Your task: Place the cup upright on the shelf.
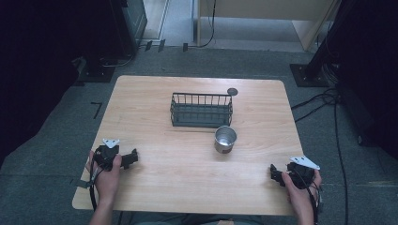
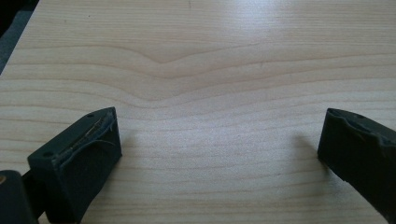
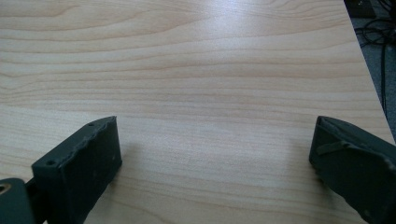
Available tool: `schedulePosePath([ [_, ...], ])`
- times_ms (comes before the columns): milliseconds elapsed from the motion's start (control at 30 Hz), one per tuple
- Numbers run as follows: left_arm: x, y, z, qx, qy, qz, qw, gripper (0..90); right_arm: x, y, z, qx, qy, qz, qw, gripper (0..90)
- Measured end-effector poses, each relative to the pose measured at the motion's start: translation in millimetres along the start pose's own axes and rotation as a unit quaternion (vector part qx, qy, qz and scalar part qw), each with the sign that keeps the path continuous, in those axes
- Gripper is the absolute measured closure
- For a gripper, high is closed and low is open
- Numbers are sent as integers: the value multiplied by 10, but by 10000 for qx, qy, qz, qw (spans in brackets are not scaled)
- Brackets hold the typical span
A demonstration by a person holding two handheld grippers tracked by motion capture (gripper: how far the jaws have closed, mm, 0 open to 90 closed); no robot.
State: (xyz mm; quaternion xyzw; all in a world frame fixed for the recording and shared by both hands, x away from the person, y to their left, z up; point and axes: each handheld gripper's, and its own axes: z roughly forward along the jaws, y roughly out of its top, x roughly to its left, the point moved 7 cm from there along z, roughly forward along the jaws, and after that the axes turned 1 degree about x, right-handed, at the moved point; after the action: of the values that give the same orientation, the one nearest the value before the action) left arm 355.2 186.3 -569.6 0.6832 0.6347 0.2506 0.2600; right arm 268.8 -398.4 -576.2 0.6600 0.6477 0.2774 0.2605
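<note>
A dark wire basket [image 1: 201, 109] stands near the middle of the wooden table [image 1: 187, 173], and a shiny metal cup [image 1: 225, 139] stands upright just in front of its right end. A small dark round disc [image 1: 232, 91] lies behind the basket's right corner. My left gripper [image 1: 132, 158] rests near the table's front left, held in a hand, and in its own view the left gripper [image 2: 219, 140] stands open over bare wood. At the front right my right gripper [image 1: 273, 174] rests low, and the right gripper [image 3: 215, 144] in its own view is open with nothing between its jaws.
The table's right edge [image 3: 369, 79] runs close beside the right gripper, with grey floor and cables [image 1: 324, 101] beyond. Dark stands and furniture [image 1: 117, 33] surround the far side. Bare wood lies between the grippers and the cup.
</note>
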Motion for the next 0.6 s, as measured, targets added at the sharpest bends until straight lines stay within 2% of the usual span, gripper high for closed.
schedulePosePath([
  [133,0,0,0,0,0,-1,10000,0,12,2,-4,25,-60,84,9999,25],
  [233,0,1,0,-1,0,-1,10000,0,57,26,-26,-28,-3,155,9999,53],
  [567,0,0,0,1,0,0,10000,0,328,117,-30,-73,281,-31,9996,29],
  [600,0,0,0,0,0,-1,10000,0,394,149,-34,-94,334,-114,9993,29],
])
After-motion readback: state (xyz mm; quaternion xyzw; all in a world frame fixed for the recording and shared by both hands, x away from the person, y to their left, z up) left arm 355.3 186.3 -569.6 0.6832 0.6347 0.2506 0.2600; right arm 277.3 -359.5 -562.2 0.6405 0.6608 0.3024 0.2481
